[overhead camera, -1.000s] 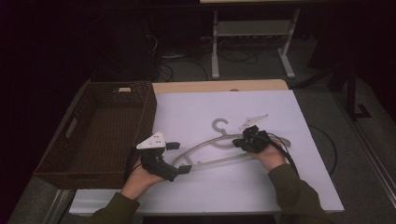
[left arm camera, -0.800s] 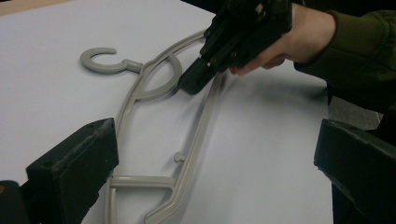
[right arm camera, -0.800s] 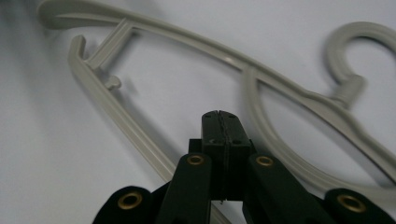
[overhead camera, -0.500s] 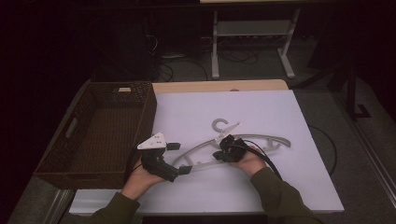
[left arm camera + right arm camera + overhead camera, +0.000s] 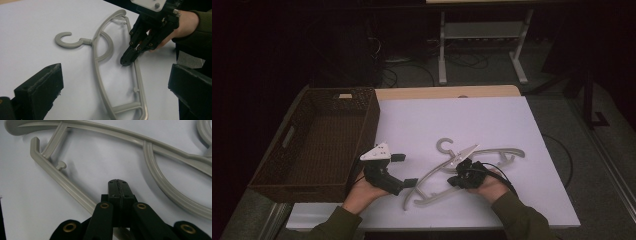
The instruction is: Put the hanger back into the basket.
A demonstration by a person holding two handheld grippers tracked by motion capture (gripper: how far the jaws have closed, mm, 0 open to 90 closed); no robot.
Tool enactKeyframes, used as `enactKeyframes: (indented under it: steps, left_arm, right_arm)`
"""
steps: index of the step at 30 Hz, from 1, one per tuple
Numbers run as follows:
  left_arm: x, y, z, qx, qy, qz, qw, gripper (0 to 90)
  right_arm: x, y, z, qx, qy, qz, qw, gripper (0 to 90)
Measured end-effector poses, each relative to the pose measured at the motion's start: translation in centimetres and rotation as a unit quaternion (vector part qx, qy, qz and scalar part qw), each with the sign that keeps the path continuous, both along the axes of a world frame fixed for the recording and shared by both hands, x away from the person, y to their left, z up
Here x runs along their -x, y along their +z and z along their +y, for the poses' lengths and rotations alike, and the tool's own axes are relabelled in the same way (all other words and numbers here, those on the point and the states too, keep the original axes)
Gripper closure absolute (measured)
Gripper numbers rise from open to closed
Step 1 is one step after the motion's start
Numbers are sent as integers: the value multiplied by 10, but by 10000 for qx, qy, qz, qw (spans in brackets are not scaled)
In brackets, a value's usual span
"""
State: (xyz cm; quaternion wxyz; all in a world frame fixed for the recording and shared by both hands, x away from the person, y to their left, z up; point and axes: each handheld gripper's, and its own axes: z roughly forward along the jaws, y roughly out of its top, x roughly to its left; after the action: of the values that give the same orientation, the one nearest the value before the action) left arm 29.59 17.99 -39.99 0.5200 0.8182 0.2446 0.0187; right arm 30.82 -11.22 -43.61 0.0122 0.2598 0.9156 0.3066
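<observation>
Centrally, a grey plastic hanger [image 5: 462, 172] lies flat on the white tabletop [image 5: 492, 125]. Right gripper [image 5: 117, 185]: jaws closed together at the hanger's lower bar, apparently gripping nothing. Left gripper [image 5: 404, 170]: jaws wide apart, empty, beside the wicker basket [image 5: 319, 140].

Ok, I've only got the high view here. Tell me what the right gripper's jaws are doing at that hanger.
Observer: In the right gripper view, the right gripper is shut, its jaws pressed flat together with nothing between them.
Operator: Say where its tip sits against the hanger.
Observer: In the left gripper view, the tip is down inside the frame of the hanger, right beside the lower bar.
Operator: Now give me the left one.
Observer: The left gripper is open wide, and one end of the hanger lies on the table ahead, between its jaws.
</observation>
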Motion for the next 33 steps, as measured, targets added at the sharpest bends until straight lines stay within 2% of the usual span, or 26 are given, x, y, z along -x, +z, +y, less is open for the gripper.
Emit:
enactKeyframes:
  steps: [2, 3, 4, 6, 7, 9, 11, 14, 15, 17, 18, 21, 24, 25, 28, 29, 33]
  left_arm:
    - [-1, 0, 0, 4, 3, -1, 10000, 0]
    - [-1, 0, 0, 4, 3, -1, 10000, 0]
    - [0, -1, -1, 0, 7, 1, 10000, 0]
    - [0, -1, -1, 3, 11, 3, 10000, 0]
    - [0, -1, -1, 9, 19, 15, 10000, 0]
    - [-1, -2, 0, 0, 14, 0, 10000, 0]
    - [-1, -2, 1, 2, 27, 22, 10000, 0]
    - [-1, -3, 1, 4, 34, 23, 10000, 0]
    - [-2, -3, 1, 6, 37, 18, 10000, 0]
    - [-2, -3, 1, 0, 39, 13, 10000, 0]
    - [-2, -3, 1, 0, 39, 13, 10000, 0]
    - [-1, -3, 1, -2, 44, 25, 10000, 0]
    - [-2, -3, 1, -14, 39, 32, 10000, 0]
    - [-2, -4, 1, -15, 36, 33, 10000, 0]
    - [-2, -4, 1, -18, 40, 30, 10000, 0]
    - [-2, -4, 1, -10, 44, 30, 10000, 0]
    - [-2, -4, 1, -8, 38, 34, 10000, 0]
  right_arm:
    - [2, 1, 0, -81, -46, 46, 9999, 896]
    - [2, 2, 1, -103, -66, 28, 9999, 896]
    - [1, 3, -1, -82, -23, -91, 9999, 895]
    - [3, 6, -2, -167, -93, -75, 9998, 895]
    - [4, 10, -6, -280, -182, -140, 9993, 895]
    - [4, 12, -8, -322, -213, -151, 9991, 895]
    - [8, 19, -21, -455, -362, -270, 9979, 894]
    - [10, 23, -31, -474, -460, -336, 9973, 894]
    - [12, 25, -42, -515, -611, -399, 9960, 895]
    - [13, 27, -54, -553, -745, -461, 9946, 895]
    - [13, 27, -54, -553, -745, -461, 9946, 895]
    - [18, 27, -76, -600, -1044, -513, 9914, 895]
    - [19, 27, -85, -618, -1145, -561, 9899, 895]
    - [22, 26, -94, -630, -1280, -528, 9884, 895]
    - [23, 24, -99, -597, -1344, -561, 9875, 895]
    - [23, 24, -101, -574, -1406, -494, 9872, 895]
    - [20, 22, -100, -560, -1446, -517, 9865, 895]
